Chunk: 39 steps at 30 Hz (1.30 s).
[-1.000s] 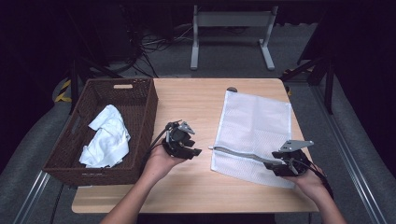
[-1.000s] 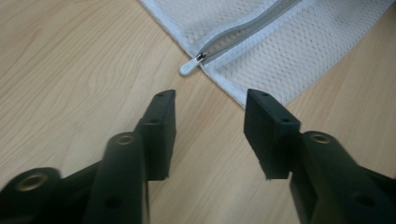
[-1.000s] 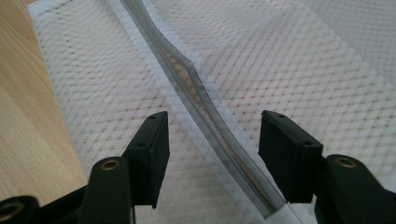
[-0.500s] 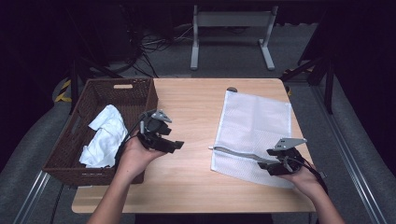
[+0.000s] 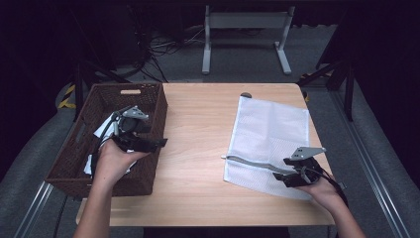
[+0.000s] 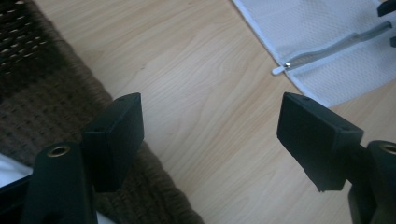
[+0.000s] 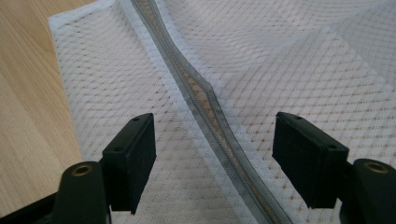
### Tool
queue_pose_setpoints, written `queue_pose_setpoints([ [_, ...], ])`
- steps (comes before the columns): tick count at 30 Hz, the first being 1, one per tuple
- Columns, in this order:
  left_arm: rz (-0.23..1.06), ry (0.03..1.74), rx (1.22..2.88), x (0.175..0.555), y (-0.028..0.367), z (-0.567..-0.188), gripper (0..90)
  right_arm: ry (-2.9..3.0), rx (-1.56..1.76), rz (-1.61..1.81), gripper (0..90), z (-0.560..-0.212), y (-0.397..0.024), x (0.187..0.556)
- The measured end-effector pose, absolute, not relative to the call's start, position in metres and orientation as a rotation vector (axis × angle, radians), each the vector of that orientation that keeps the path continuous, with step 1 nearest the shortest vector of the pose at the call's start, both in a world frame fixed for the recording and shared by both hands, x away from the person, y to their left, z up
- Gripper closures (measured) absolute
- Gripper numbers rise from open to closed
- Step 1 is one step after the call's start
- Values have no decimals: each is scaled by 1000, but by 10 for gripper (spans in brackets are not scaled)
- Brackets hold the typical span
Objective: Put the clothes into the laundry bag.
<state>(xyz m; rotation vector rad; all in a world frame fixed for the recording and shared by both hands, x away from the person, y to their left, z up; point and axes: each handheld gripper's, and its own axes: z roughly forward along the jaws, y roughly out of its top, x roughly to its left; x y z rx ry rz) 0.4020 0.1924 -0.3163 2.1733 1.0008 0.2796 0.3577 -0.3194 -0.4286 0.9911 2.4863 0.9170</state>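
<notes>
Left gripper (image 5: 148, 144) is hovering open-fingered over the basket (image 5: 148, 96) rim, right gripper (image 5: 292, 176) sitting open-fingered astride the mesh bag's (image 5: 277, 124) zipper (image 7: 205, 100).

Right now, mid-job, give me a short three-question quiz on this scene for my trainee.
1. True or false: the left tool is shut on the white cloth.
2. What lies below the open jaws of the right tool?
A. the grey zipper of the white mesh bag
B. the wicker basket
C. bare table
3. Fill in: the white cloth lies inside the ____.

Key:
1. False; its jaws stand wide apart, holding nothing, by the basket's rim.
2. A
3. wicker basket
</notes>
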Motion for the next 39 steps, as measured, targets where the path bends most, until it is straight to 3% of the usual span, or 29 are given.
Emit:
queue_pose_setpoints([
  [21,408,1270,2085,413,280,-333,123,2486,979,889,281,-431,-320,357],
  [39,332,1430,2127,430,320,-383,80,2498,973,875,281,-432,-319,357],
])
